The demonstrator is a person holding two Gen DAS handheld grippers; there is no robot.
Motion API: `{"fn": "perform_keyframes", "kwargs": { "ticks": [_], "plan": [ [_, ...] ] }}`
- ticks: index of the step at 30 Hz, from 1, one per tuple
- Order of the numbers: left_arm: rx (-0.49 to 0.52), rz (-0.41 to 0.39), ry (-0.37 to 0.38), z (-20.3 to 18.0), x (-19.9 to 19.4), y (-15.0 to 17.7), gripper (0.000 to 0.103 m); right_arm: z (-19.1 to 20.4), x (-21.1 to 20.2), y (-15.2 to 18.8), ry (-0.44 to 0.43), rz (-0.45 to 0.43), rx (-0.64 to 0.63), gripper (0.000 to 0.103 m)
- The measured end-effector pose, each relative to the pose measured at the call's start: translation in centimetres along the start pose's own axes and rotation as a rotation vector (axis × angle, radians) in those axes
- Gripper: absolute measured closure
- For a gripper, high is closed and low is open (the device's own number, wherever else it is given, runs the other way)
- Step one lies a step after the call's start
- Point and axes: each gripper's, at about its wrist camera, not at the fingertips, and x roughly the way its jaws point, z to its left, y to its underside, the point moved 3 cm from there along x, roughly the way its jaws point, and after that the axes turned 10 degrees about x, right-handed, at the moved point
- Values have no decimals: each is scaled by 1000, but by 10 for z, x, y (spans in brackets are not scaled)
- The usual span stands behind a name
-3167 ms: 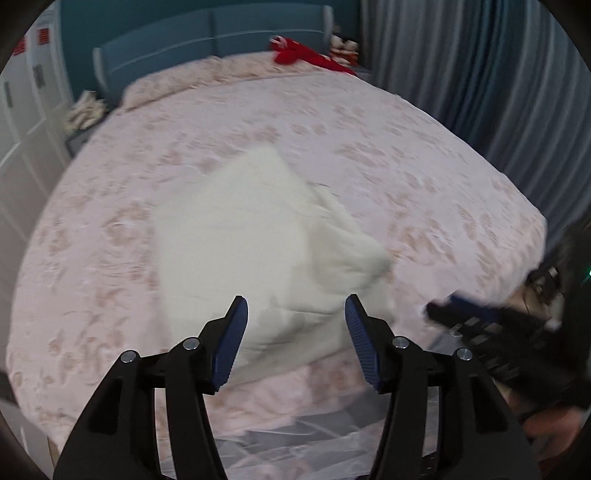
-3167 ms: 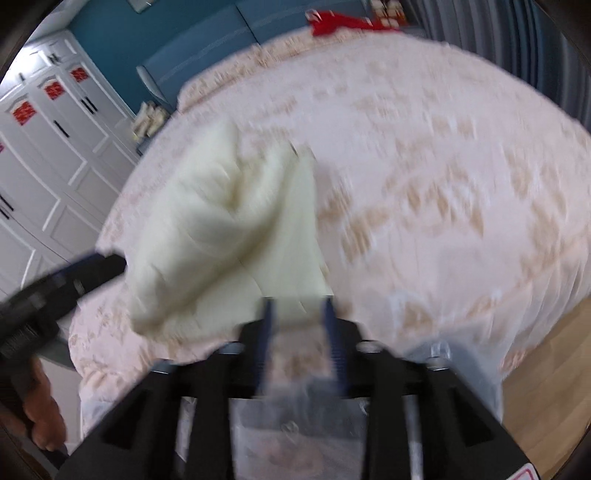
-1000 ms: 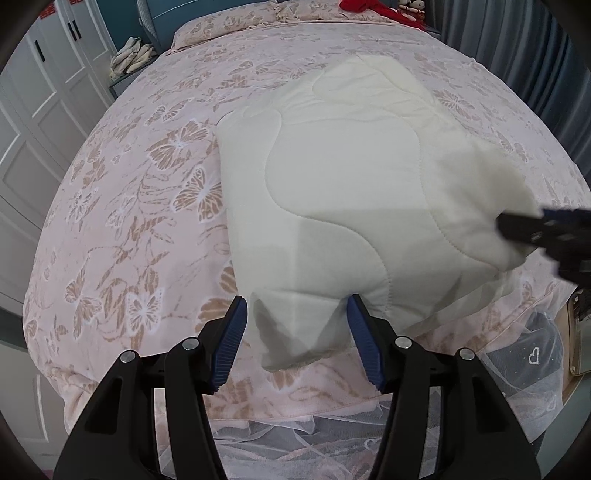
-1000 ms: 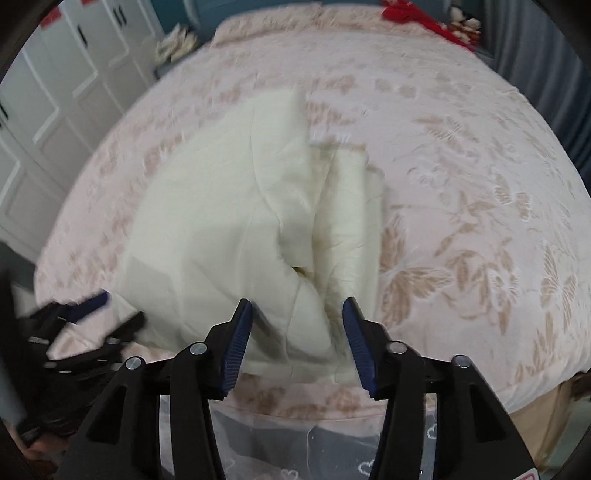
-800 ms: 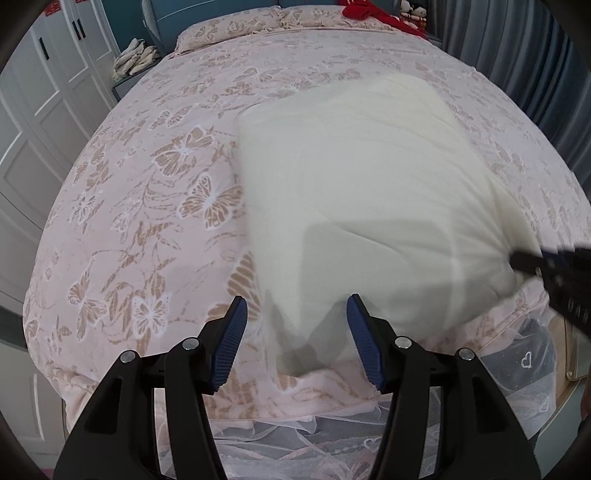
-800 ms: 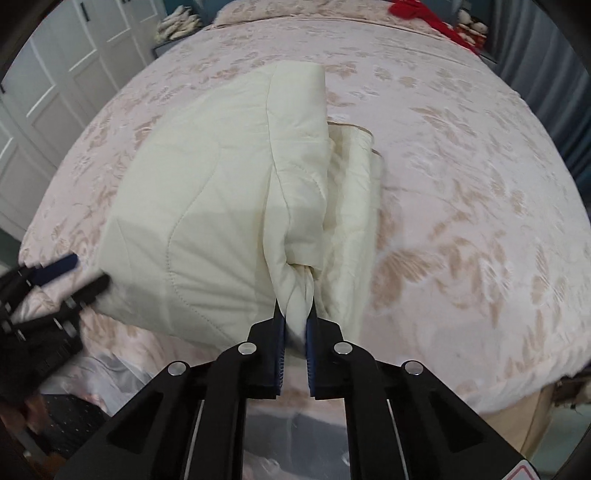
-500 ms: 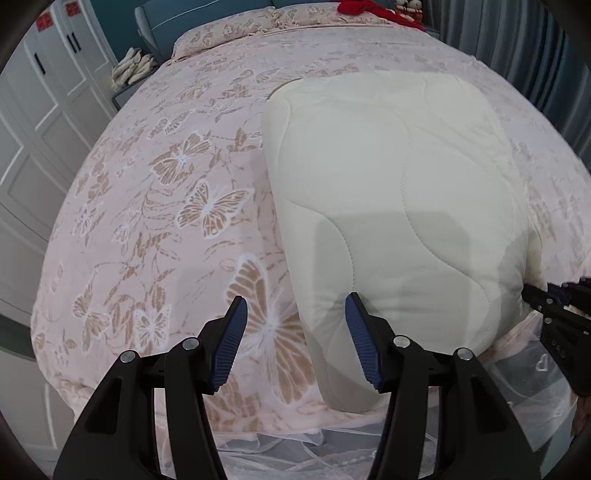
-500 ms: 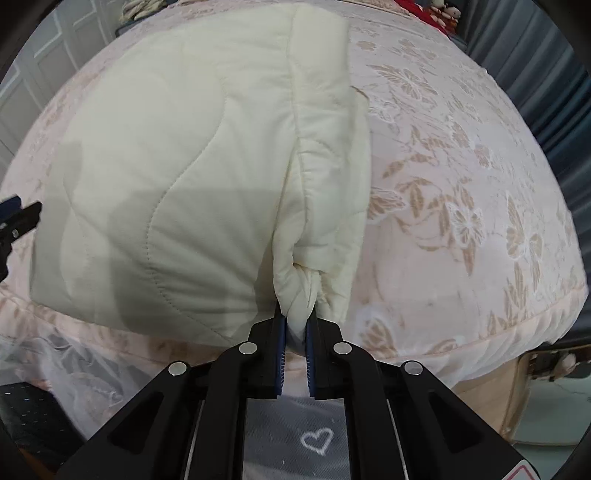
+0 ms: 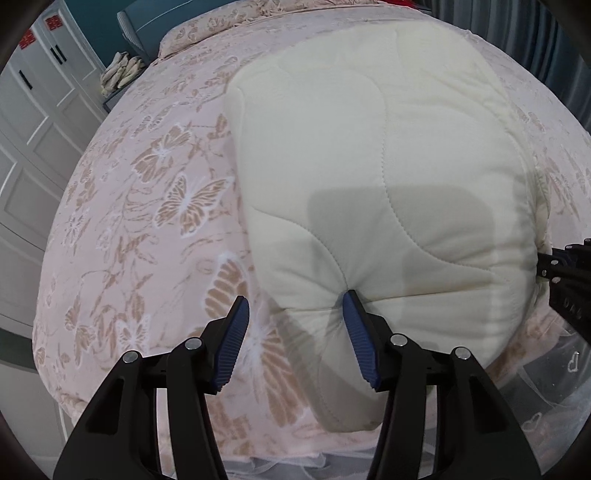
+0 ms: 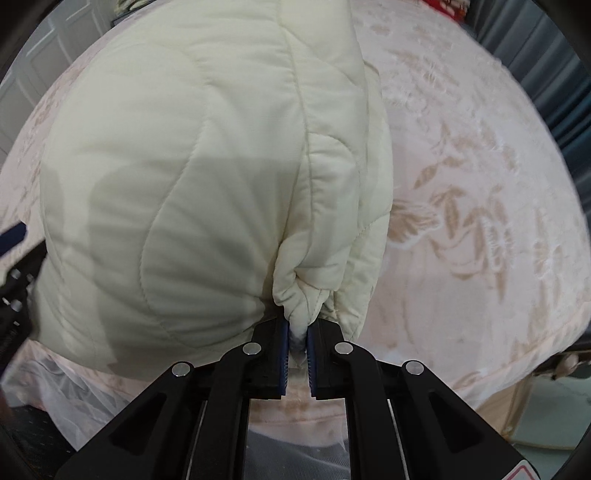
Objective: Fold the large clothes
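Observation:
A cream quilted garment (image 9: 388, 166) lies folded on the floral bedspread (image 9: 147, 221), near the bed's front edge. My left gripper (image 9: 293, 297) points down at its near left corner with jaws closing. That corner sits between the fingers: the right finger dents the quilting, while the left pad stays off it over the bedspread. My right gripper (image 10: 295, 325) is shut on a bunched fold of the garment (image 10: 184, 166) at its near right corner. Each gripper shows at the edge of the other's view: the right gripper (image 9: 565, 273), the left gripper (image 10: 14, 236).
The bedspread (image 10: 480, 184) stretches away on all sides of the garment. A sheer bed skirt (image 9: 554, 369) hangs below the bed's front edge. White wardrobe doors (image 9: 33, 110) stand at the left, blue curtains (image 9: 535, 37) at the right, a headboard (image 9: 140, 18) at the far end.
My right gripper shut on the garment's fold. Both grippers sank toward the bed and the garment settled flat. In the left wrist view the garment shifted to the right.

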Motion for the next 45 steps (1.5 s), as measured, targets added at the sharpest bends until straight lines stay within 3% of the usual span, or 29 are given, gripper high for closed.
{"fn": "perform_keyframes", "kwargs": {
  "ticks": [9,16,18,20,22,23,24,28,34,38,45],
  "plan": [
    [3,13,6,-1,8,-6,52,-9,7,-5,-66,4,62,95],
    [-20,-23,2,7,-36,-8,52,-30,-8,-4,-149,26,150,92],
    [-46,-25,37,10,-46,-7,48,-35,-20,-2,-161,11,174,86],
    [-72,-33,63,11,-54,-5,37,-40,-37,1,-172,-22,182,80],
    [-85,-44,73,12,-59,-6,20,-46,-57,3,-205,-73,210,64],
    [-91,-57,70,12,-64,-6,18,-52,-64,4,-223,-94,236,42],
    [-94,-65,66,13,-66,-7,16,-57,-73,3,-243,-125,270,31],
    [-126,-59,84,16,-63,-14,12,-62,-79,-10,-312,-151,343,31],
    [-183,-11,124,25,-42,-21,11,-45,-47,-24,-289,-64,310,30],
    [-212,6,149,27,-27,-23,9,-40,-29,-24,-238,-57,290,22],
    [-247,-2,209,27,-6,-32,5,-50,-4,-24,-314,-12,351,12]
  ]
}}
